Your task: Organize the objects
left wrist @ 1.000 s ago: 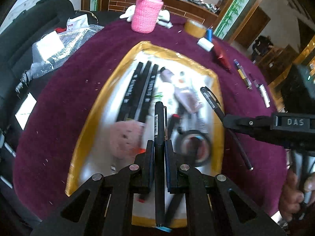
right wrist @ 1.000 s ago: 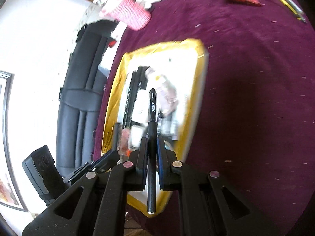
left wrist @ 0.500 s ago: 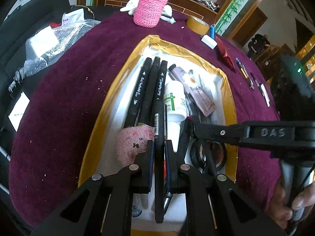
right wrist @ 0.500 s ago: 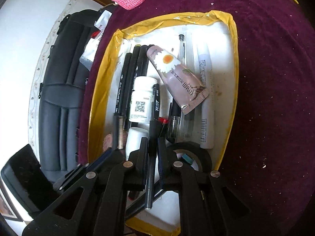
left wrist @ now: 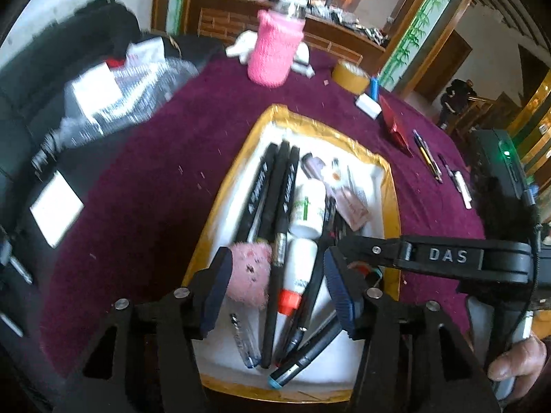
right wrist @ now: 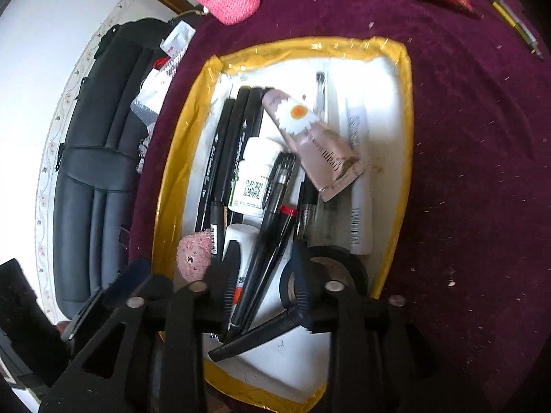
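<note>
- One gold-rimmed white tray [left wrist: 237, 186] on the maroon-covered bench [left wrist: 155, 179], holding most of the task's things
- Three long black markers [left wrist: 272, 179] side by side along the tray's left part
- Two white bottles: one with a green label [left wrist: 307, 208], one with a red cap [left wrist: 299, 272], end to end near the tray's middle
- One pink fuzzy ball [left wrist: 248, 275], one daisy-print tube [right wrist: 313, 137], one black tape roll [right wrist: 330, 268] in the tray
- Two black pens [right wrist: 268, 241] lying loose, slanted over the bottles
- One pink knitted holder [left wrist: 275, 51] and one tan tape roll [left wrist: 349, 76] at the bench's far edge, well apart from the tray
- Left hand-held gripper [left wrist: 275, 289] tilted down over the tray's near end, jaws opening, pads clear of everything, pens and ball seen between them
- Right hand-held gripper [right wrist: 263, 275] tilted down over the tray, jaws opening, released pen between them, pads not pressing
- One hand [left wrist: 516, 361] gripping the right tool's handle at the lower right
</note>
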`<state>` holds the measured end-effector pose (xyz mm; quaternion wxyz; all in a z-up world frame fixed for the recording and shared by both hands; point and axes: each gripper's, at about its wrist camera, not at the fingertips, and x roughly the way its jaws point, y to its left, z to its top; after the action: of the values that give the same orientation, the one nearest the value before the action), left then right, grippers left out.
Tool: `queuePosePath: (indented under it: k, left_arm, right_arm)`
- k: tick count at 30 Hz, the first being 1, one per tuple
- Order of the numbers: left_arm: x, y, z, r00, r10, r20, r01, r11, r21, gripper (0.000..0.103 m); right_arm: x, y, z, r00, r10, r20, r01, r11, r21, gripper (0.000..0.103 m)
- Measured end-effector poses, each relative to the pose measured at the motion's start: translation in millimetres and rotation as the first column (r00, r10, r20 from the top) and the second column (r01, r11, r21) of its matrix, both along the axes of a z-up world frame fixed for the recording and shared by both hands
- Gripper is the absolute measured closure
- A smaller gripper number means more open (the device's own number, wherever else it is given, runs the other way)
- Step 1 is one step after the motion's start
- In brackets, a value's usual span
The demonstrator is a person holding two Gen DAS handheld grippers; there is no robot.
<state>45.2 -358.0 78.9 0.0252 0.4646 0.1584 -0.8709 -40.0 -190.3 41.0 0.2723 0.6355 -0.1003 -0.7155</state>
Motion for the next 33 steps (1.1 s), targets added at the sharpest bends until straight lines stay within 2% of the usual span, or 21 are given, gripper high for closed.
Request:
queuePosePath:
  k: [3, 7, 9, 13, 15, 16, 17, 19, 23, 26, 28, 33]
  left_arm:
    - [5.4, 12.9, 16.3, 0.999, 0.011, -0.039, -0.014, 0.996, -0.094, 0.051]
    - [14.2, 28.8, 33.3, 0.996, 0.03, -0.078, -0.045, 0.98, -0.195, 0.05]
    - [22.1, 41.3, 44.8, 0.993, 0.05, -0.104, -0.077, 0.961, -0.267, 0.046]
    - [36.5, 64.3, 66.1, 0.985, 0.09, -0.146, -0.136, 0.928, -0.347, 0.044]
    - [43.3, 75.7, 76.3, 0.979, 0.112, -0.169, -0.169, 0.911, -0.376, 0.039]
    - [48.3, 82.4, 82.9, 0.973, 0.126, -0.192, -0.193, 0.9, -0.39, 0.03]
    - [52.1, 86.3, 87.1, 0.969, 0.135, -0.209, -0.21, 0.894, -0.396, 0.016]
    - [64.3, 99.1, 100.8, 0.949, 0.157, -0.272, -0.263, 0.87, -0.416, 0.005]
    - [86.9, 129.2, 130.0, 0.907, 0.165, -0.388, -0.351, 0.805, -0.479, 0.001]
    - [98.6, 145.0, 142.6, 0.898, 0.155, -0.412, -0.361, 0.795, -0.487, 0.001]
    - [106.8, 155.2, 150.9, 0.891, 0.152, -0.427, -0.363, 0.804, -0.471, 0.002]
    - [129.1, 168.6, 173.0, 0.853, 0.181, -0.49, -0.415, 0.804, -0.425, 0.001]
  right_arm:
    - [3.8, 9.8, 13.8, 0.999, -0.021, -0.043, 0.02, 1.0, -0.012, 0.059]
    - [8.2, 21.5, 28.4, 0.996, -0.04, -0.081, 0.038, 0.999, -0.037, 0.055]
    - [10.1, 28.0, 34.1, 0.995, -0.046, -0.088, 0.042, 0.998, -0.055, 0.055]
    - [15.5, 46.7, 43.0, 0.994, -0.055, -0.09, 0.048, 0.995, -0.082, 0.054]
    - [19.9, 62.3, 48.9, 0.993, -0.061, -0.097, 0.052, 0.994, -0.098, 0.053]
    - [21.9, 68.9, 51.9, 0.993, -0.061, -0.104, 0.051, 0.994, -0.101, 0.053]
    - [24.3, 75.9, 55.7, 0.991, -0.059, -0.117, 0.047, 0.994, -0.103, 0.053]
    - [28.6, 85.2, 62.3, 0.988, -0.052, -0.146, 0.037, 0.994, -0.102, 0.052]
    - [39.0, 104.9, 74.8, 0.979, -0.031, -0.2, 0.01, 0.995, -0.103, 0.051]
    - [46.3, 116.6, 82.9, 0.974, -0.017, -0.228, -0.01, 0.993, -0.114, 0.05]
    - [52.5, 122.3, 89.5, 0.968, -0.004, -0.251, -0.027, 0.992, -0.12, 0.05]
    - [66.6, 131.2, 104.7, 0.948, 0.042, -0.317, -0.084, 0.989, -0.12, 0.048]
